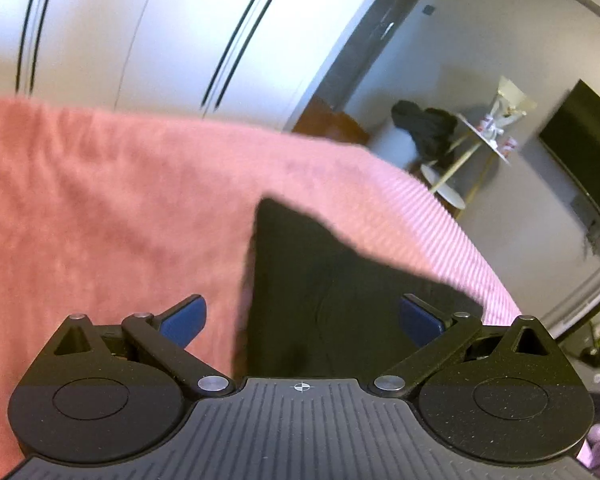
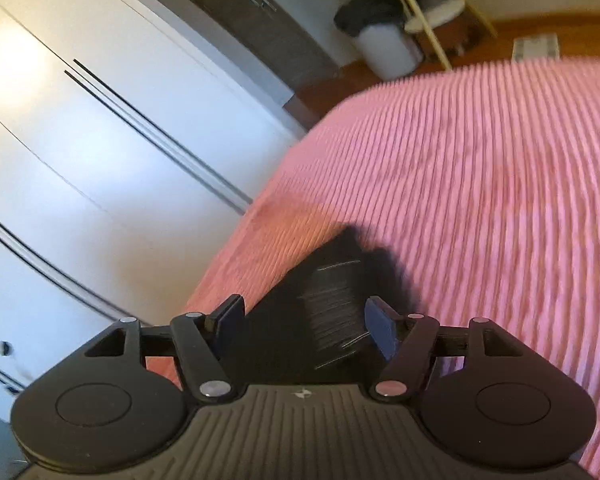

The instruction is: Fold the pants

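both grippers hang over the pink bedspread (image 1: 100, 200) with the black pants (image 1: 320, 280) just ahead. left gripper (image 1: 300, 316) gapes wide, holding nothing, the pants' corner lying between its fingers. right gripper (image 2: 304, 324) stands wide too, ribbed waistband (image 2: 336, 308) between its fingers, unpinched. white wardrobe (image 2: 100, 140) far left.

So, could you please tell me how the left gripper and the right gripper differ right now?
The left gripper has its jaws spread wider than the right gripper. Plain black pants fabric lies ahead of the left; a ribbed band of them sits between the right's fingers. Both are open over the pink bedspread, gripping nothing.
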Demonstrator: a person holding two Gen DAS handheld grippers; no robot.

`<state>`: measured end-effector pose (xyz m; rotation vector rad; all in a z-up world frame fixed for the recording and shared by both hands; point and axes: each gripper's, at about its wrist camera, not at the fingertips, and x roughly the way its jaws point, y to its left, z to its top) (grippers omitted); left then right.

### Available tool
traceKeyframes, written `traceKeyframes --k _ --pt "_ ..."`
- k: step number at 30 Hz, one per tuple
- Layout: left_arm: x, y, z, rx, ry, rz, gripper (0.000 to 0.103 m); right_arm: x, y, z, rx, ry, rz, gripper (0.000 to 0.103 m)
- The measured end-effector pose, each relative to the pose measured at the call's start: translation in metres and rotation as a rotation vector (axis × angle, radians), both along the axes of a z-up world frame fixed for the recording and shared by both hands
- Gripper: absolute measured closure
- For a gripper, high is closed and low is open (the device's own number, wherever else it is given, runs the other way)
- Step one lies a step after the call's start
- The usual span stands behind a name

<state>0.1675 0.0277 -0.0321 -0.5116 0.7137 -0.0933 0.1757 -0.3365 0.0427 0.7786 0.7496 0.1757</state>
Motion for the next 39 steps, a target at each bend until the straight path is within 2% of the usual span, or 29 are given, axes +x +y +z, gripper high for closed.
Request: traceKeyframes --k 4,7,9,11,13,17,19,21,22,23,25,26,28,30,32,34,35,36,38,39 --pt "-0.029 -0.018 -0.031 -0.034 0.06 0.017 0.0 -0.022 0.02 -0.037 0.021 0.084 0.029 0.037" --pt "-0.054 -0.027 -0.046 -0.06 0.076 0.028 0.0 -0.028 0.034 -0.058 0.048 0.148 0.01 0.047" --pt "-0.067 -0.033 -0.053 -0.044 0.08 0.034 0.0 -0.028 0.036 -0.066 0.068 0.153 -0.031 0.051" --pt "-0.074 -0.038 -0.054 -0.023 0.076 0.037 0.0 -0.028 0.033 -0.069 0.102 0.164 -0.082 0.05" --pt "-0.078 -0.04 -0.056 -0.021 0.072 0.046 0.0 -0.025 0.032 -0.078 0.158 0.181 -0.152 0.045" --pt "-0.078 -0.041 -0.063 -0.025 0.063 0.062 0.0 -0.031 0.026 -0.089 0.234 0.18 -0.251 0.044" --pt "-0.083 -0.042 -0.061 0.008 0.044 0.091 0.0 -0.033 0.032 -0.093 0.186 0.19 -0.248 0.067" --pt "-0.089 -0.041 -0.056 0.036 0.001 0.118 0.0 -0.035 0.033 -0.079 0.153 0.151 -0.211 0.076" --pt "-0.092 -0.04 -0.053 0.053 -0.02 0.134 0.0 -0.028 0.025 -0.086 0.156 0.126 -0.199 0.078" --pt "-0.093 -0.04 -0.051 0.074 -0.035 0.149 0.0 -0.032 0.025 -0.078 0.151 0.083 -0.186 0.079" --pt "-0.094 -0.038 -0.05 0.105 -0.031 0.174 0.0 -0.042 0.031 -0.068 0.044 0.03 -0.179 0.079" --pt "-0.093 -0.036 -0.051 0.108 -0.021 0.183 0.0 -0.043 0.033 -0.076 -0.027 0.039 -0.18 0.079" --pt "-0.086 -0.034 -0.058 0.117 0.034 0.185 0.0 -0.035 0.036 -0.1 -0.111 0.118 -0.175 0.078" --pt "-0.08 -0.035 -0.067 0.14 0.083 0.17 0.0 -0.036 0.039 -0.114 -0.174 0.059 -0.131 0.078" --pt "-0.078 -0.033 -0.071 0.154 0.098 0.171 0.0 -0.039 0.044 -0.103 -0.223 0.052 -0.097 0.076" --pt "-0.082 -0.034 -0.068 0.15 0.086 0.178 0.0 -0.046 0.043 -0.09 -0.245 0.075 -0.105 0.06" --pt "-0.083 -0.036 -0.067 0.167 0.075 0.172 0.0 -0.051 0.043 -0.085 -0.273 0.077 -0.107 0.056" --pt "-0.083 -0.039 -0.068 0.194 0.076 0.16 0.0 -0.053 0.045 -0.083 -0.324 0.092 -0.095 0.047" --pt "-0.081 -0.041 -0.072 0.216 0.096 0.147 0.0 -0.064 0.05 -0.078 -0.455 0.136 -0.061 0.046" --pt "-0.081 -0.042 -0.072 0.224 0.099 0.143 0.0 -0.074 0.053 -0.073 -0.488 0.141 -0.036 0.042"
